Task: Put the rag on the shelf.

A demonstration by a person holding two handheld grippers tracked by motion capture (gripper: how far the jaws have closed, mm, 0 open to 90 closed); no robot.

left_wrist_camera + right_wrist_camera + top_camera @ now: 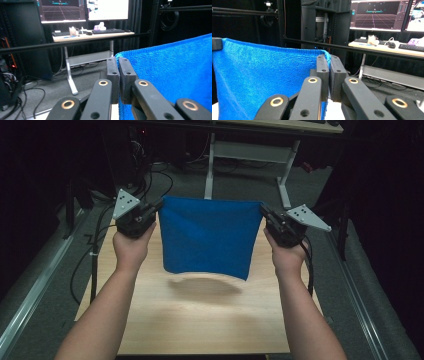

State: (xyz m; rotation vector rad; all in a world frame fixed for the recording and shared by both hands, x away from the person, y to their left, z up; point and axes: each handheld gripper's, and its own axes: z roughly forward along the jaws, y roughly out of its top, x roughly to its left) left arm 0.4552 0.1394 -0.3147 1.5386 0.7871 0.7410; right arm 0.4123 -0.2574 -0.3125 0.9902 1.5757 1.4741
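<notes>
A blue cloth (207, 237) hangs stretched in the air above the wooden table (200, 320), its lower edge clear of the tabletop with a shadow under it. My left gripper (159, 206) is shut on the cloth's upper left corner. My right gripper (262, 210) is shut on the upper right corner. In the left gripper view the cloth (172, 75) spreads away to the right of the pinching left gripper (118, 60). In the right gripper view the cloth (262, 80) spreads to the left of the right gripper (329, 57), which clamps its corner.
A second desk with white legs (210, 165) stands beyond the table, carrying monitors (85, 10) and keyboards (107, 31). Cables (95, 250) trail over the grey floor at the left. A black bar (75, 43) crosses in front of that desk.
</notes>
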